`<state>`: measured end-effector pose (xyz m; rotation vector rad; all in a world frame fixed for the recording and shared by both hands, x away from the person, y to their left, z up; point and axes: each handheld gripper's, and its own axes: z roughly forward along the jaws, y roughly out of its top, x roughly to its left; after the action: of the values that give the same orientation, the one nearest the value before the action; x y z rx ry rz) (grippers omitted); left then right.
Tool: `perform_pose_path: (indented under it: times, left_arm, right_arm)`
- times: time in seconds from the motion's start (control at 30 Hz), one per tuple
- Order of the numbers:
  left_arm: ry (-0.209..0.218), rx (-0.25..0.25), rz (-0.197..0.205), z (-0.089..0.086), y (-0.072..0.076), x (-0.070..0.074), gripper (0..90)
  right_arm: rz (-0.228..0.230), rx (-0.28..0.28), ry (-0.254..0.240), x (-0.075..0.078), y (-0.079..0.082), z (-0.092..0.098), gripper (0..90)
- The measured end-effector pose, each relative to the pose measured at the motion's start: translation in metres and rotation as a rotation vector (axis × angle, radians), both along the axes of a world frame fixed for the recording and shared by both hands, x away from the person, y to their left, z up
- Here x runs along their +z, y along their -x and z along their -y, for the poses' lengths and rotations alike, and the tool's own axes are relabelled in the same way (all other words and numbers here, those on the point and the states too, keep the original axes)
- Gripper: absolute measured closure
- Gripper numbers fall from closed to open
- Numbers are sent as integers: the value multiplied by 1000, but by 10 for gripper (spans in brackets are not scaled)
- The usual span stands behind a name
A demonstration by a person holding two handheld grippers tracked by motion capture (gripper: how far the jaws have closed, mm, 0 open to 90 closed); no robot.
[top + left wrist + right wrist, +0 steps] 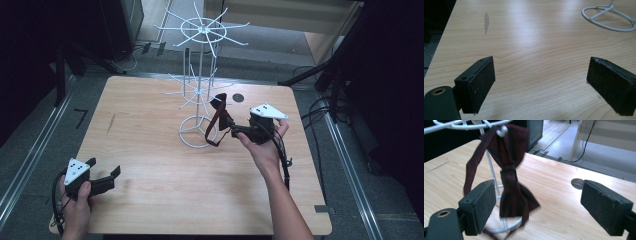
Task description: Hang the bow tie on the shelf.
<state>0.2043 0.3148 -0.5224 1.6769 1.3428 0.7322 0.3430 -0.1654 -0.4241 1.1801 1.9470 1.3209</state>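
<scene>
We see a light wooden worktop [150, 165] with rounded corners, and on it a tall white wire display stand [200, 75] with a ring base and two tiers of radiating hooks. A dark maroon bow tie with its strap [218, 117] hangs from one hook of the lower tier, on the stand's right side, its strap looping down toward the ring base. In the right gripper view the bow tie [510, 177] hangs straight ahead, caught on a ball-tipped white hook, slightly blurred.

Our right gripper [235, 129], held in the right hand [265, 147], sits just beside the bow tie in the high view, pointing left at it. In its own view the right gripper [546, 207] has its two black padded fingers [480, 206] spread wide, with the bow tie ahead between them and nothing pinched.

Our left gripper [107, 175], held in the left hand [77, 205], rests near the front left corner of the worktop, well apart from the stand. In its own view the left gripper [541, 85] also has its fingers [480, 85] spread wide over bare wood, with the stand's white ring base [609, 18] at the upper right. A round dark hole [238, 98] lies in the worktop behind the stand.
</scene>
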Motion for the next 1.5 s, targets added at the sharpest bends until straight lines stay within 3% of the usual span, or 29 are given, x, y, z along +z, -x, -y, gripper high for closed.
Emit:
perform_pose_path:
  times: [0.17,0.43,1.13,1.5]
  left_arm:
    - [-3,0,0,0,0,0,88]
    - [-4,-1,0,0,0,0,89]
    - [-3,6,7,0,1,0,89]
    - [1,9,6,0,1,0,89]
  right_arm:
    - [-14,-22,-30,-7,11,19,80]
    - [-43,-53,-35,-23,26,47,32]
    - [-95,-149,-61,-70,66,107,36]
    - [-137,-193,-42,-99,87,133,40]
